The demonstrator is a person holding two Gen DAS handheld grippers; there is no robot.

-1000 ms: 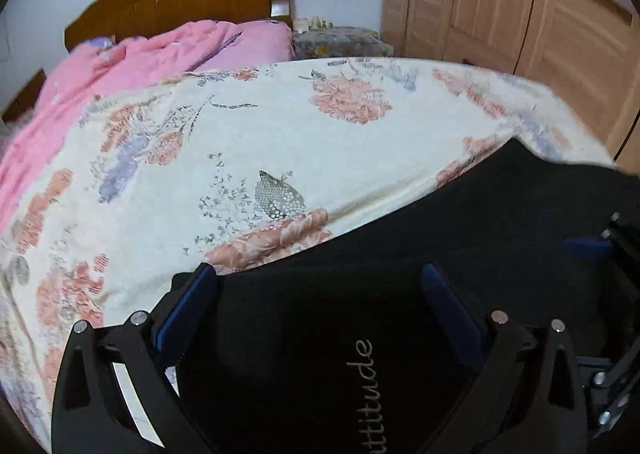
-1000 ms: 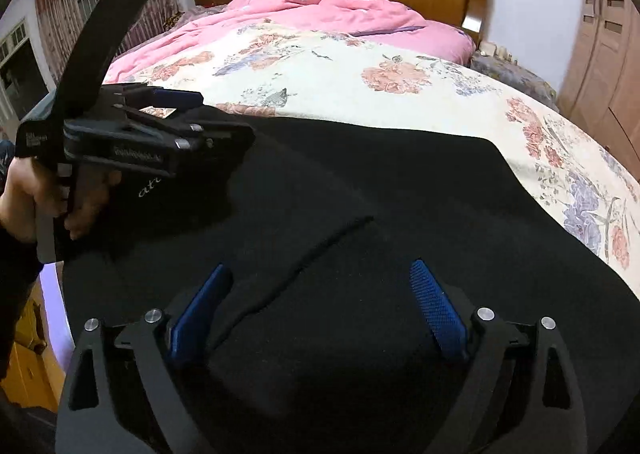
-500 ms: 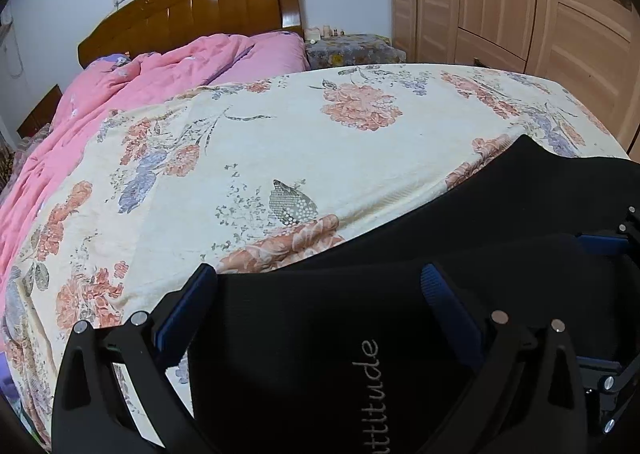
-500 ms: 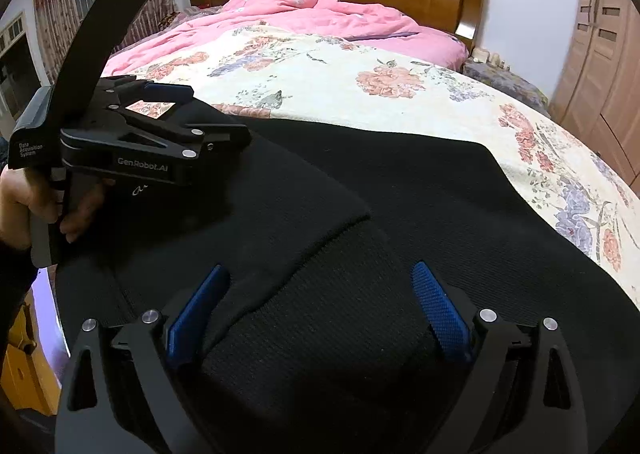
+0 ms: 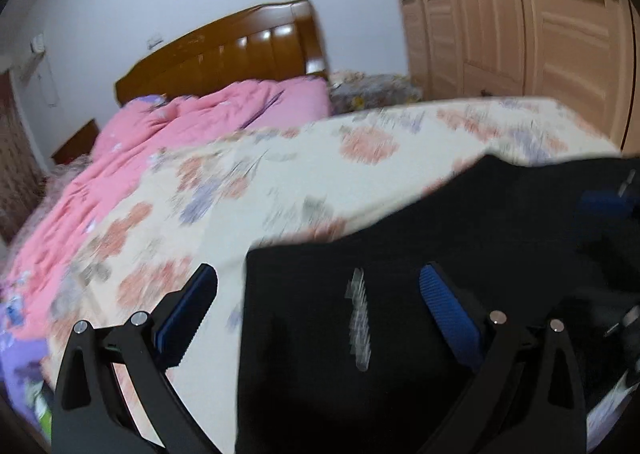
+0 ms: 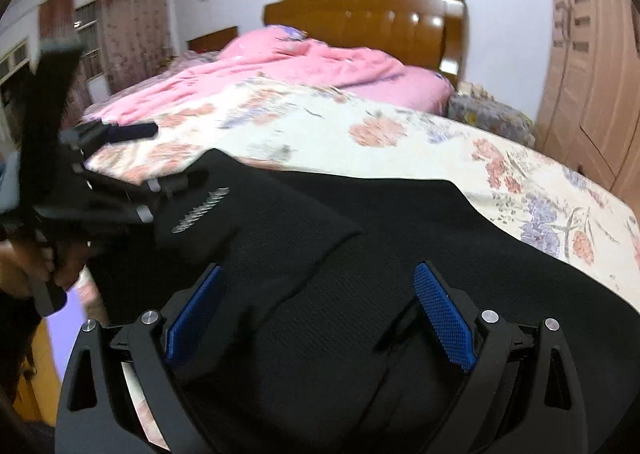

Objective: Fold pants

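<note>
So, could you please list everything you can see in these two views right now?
pants: one, black, spread over the near end of the bed, one layer folded over with pale lettering on it
sheet: one, cream with pink and purple flowers, covering the bed
quilt: one, pink, bunched near the headboard
headboard: one, brown wood, at the far end
wardrobe: one, light wood, right of the bed
curtains: reddish, far left
left hand-held gripper: one, black with blue pads, open over the pants' edge
right hand-held gripper: one, black with blue pads, open over the pants
</note>
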